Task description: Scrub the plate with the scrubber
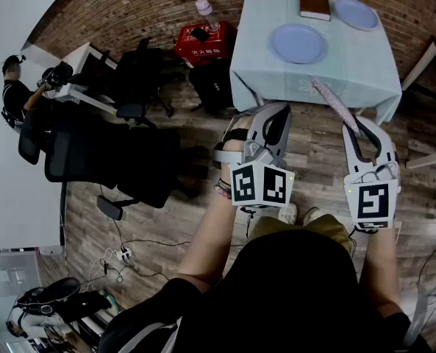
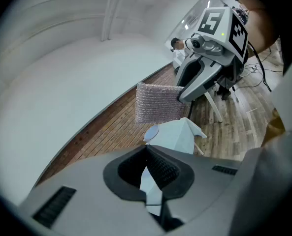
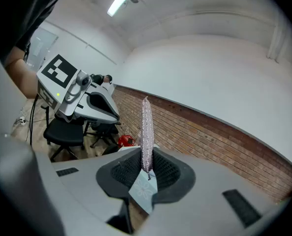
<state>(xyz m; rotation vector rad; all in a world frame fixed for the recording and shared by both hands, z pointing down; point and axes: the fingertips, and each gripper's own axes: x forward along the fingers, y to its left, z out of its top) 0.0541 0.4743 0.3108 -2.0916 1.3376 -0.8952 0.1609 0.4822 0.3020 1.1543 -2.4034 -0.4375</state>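
Observation:
Two blue plates lie on a table with a pale teal cloth point(image 1: 313, 76): one near the middle point(image 1: 298, 43) and one at the far right corner point(image 1: 356, 13). My right gripper point(image 1: 355, 129) is shut on a pink glittery scrubber point(image 1: 334, 101), which sticks out ahead of the jaws point(image 3: 146, 127) toward the table's front edge. The left gripper point(image 1: 275, 116) is shut with nothing in it and hangs over the floor short of the table. In the left gripper view the scrubber point(image 2: 158, 103) shows flat in the right gripper point(image 2: 205, 75), above the table point(image 2: 178, 137) and a plate point(image 2: 152, 131).
A brown book point(image 1: 315, 5) lies beside the far plate. A red box point(image 1: 203, 43) and a bottle point(image 1: 206, 9) stand left of the table. Black office chairs point(image 1: 122, 153) fill the left side. A person point(image 1: 15, 87) sits at a desk far left. Cables point(image 1: 122, 256) run over the wooden floor.

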